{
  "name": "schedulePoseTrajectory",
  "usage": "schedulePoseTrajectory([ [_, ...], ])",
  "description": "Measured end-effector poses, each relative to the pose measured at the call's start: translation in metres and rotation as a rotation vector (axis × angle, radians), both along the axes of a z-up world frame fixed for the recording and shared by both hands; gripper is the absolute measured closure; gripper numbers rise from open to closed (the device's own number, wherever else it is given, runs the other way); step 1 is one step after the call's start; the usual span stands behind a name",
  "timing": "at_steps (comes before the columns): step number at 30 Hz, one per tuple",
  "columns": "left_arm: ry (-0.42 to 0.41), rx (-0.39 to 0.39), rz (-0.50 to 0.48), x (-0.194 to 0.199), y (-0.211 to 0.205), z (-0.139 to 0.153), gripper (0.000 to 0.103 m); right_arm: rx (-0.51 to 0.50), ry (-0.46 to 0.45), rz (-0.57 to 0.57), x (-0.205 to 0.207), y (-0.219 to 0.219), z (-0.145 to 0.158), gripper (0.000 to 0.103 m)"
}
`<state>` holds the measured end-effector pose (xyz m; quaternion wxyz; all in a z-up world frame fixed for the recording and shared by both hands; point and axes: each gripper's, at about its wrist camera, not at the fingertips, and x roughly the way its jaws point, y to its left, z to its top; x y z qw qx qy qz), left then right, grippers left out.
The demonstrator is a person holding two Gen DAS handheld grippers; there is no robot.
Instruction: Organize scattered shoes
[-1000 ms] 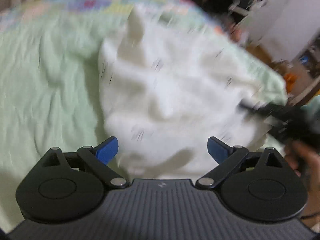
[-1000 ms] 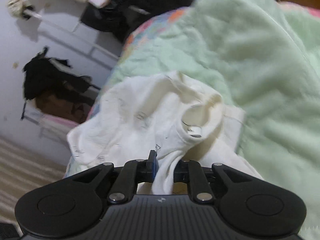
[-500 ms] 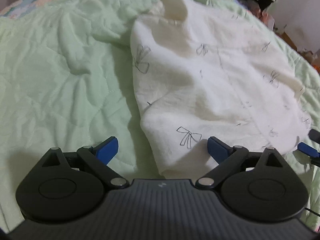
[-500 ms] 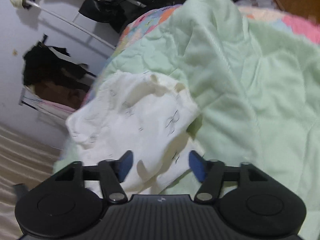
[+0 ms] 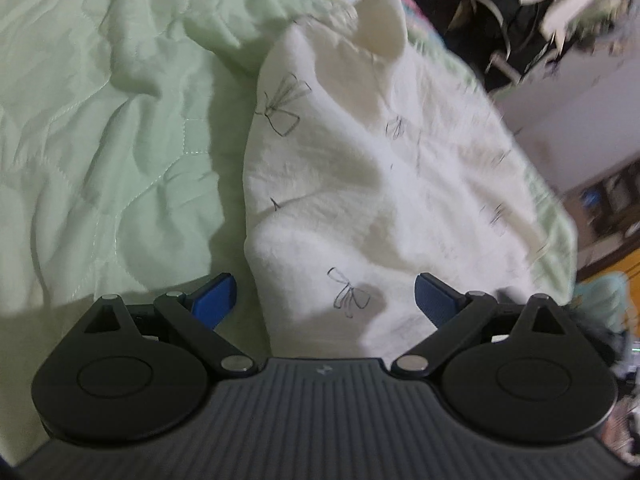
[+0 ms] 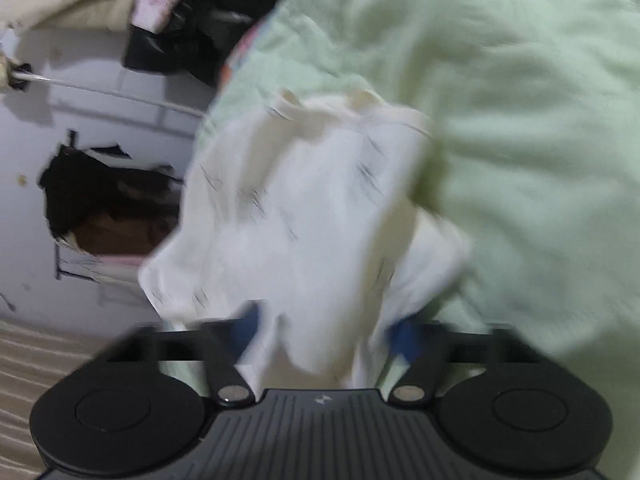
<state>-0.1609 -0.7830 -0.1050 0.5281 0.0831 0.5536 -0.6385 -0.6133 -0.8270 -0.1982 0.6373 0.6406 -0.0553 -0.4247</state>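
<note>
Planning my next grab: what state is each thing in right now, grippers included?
white garment: crumpled on the quilt, one corner sticking up.
green quilt: spread out, wrinkled.
left gripper: open, nothing pinched.
right gripper: jaws apart, just been closing, garment fabric between them; view blurred.

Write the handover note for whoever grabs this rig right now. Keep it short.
Left tongs: open at the near edge of the white bow-print garment, gripping nothing.
Right tongs: jaws have just been closing with the garment's cloth between them. The blurred frame shows the pads apart, so no firm grip is confirmed.
Things: the garment lies spread on the green quilt. No shoes appear in either view.
Done: nothing of the shoe job shows here.
Left: find the shoes and line them up, probably after letting the garment go.
</note>
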Motion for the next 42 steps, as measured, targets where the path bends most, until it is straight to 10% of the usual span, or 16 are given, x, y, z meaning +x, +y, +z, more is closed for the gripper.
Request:
schedulePoseTrajectory([
  [6, 0.075, 0.031, 0.096, -0.008, 0.022, 0.015, 0.006, -0.131, -0.104, 0.029, 0.004, -0.024, 0.054, 0.096],
  [14, -0.059, 0.083, 0.055, -0.087, -0.011, -0.006, 0.000, -0.157, -0.116, 0.044, 0.001, -0.026, 0.075, 0.093],
  [17, -0.130, 0.073, -0.032, -0.106, -0.024, -0.013, 0.020, -0.139, -0.107, 0.013, -0.001, -0.022, 0.065, 0.083],
  [21, -0.261, 0.017, -0.078, -0.116, -0.019, -0.002, 0.063, -0.041, -0.055, -0.069, -0.016, -0.002, 0.035, 0.030],
  [23, -0.235, 0.004, -0.064, -0.110, -0.014, 0.001, 0.069, 0.010, 0.012, -0.115, -0.021, 0.010, 0.019, 0.027],
  [26, -0.214, -0.013, -0.036, -0.097, -0.013, 0.008, 0.077, 0.042, 0.014, -0.118, -0.022, 0.004, -0.006, 0.041],
  [29, -0.217, -0.087, 0.023, -0.089, -0.016, 0.034, 0.082, -0.005, -0.107, -0.090, -0.017, -0.017, -0.010, 0.096],
  [36, -0.248, -0.401, 0.115, -0.074, 0.049, 0.160, 0.081, -0.458, -0.167, 0.095, -0.003, -0.028, 0.119, 0.096],
  [39, -0.173, -0.339, 0.122, -0.076, 0.087, 0.158, 0.080, -0.414, -0.156, 0.151, -0.018, 0.006, 0.123, 0.096],
  [42, -0.109, -0.105, 0.104, -0.083, 0.102, 0.105, 0.080, -0.226, -0.129, 0.150, -0.033, 0.034, 0.079, 0.096],
])
